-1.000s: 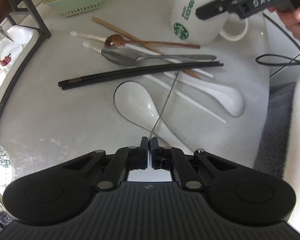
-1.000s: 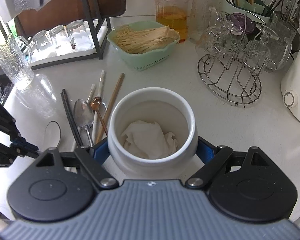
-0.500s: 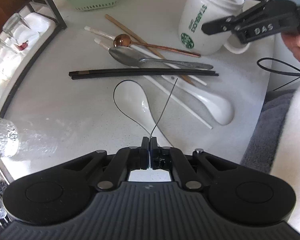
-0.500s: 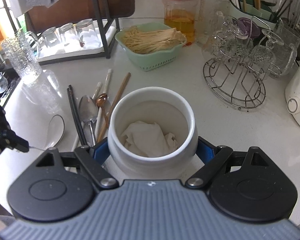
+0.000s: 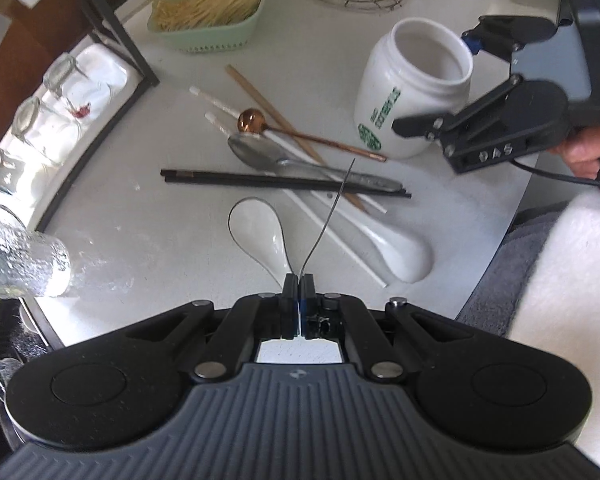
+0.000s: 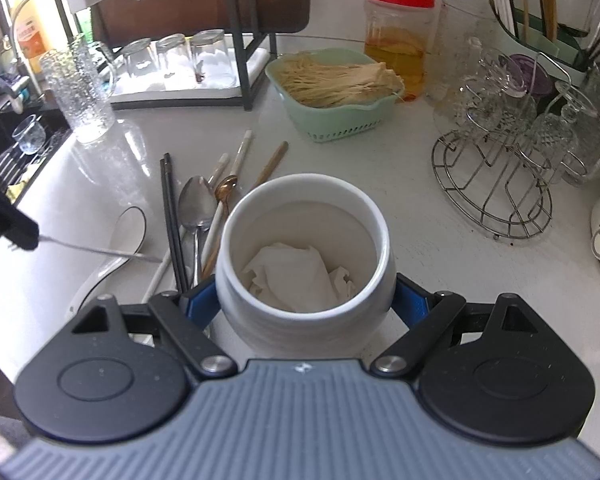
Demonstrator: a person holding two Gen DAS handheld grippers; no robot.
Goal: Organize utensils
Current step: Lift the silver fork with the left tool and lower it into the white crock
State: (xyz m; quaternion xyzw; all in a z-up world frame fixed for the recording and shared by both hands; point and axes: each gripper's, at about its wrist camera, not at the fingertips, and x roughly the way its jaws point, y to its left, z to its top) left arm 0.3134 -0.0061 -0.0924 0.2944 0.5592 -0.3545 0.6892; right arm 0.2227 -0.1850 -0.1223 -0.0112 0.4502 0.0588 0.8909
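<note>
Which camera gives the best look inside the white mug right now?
Right wrist: it looks straight down into the white mug, showing crumpled paper at the bottom. Left wrist shows the mug from the side, only its rim and upper inner wall.

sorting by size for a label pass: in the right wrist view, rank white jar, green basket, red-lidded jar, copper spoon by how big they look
1. white jar, though it is nearest the camera
2. green basket
3. red-lidded jar
4. copper spoon
</note>
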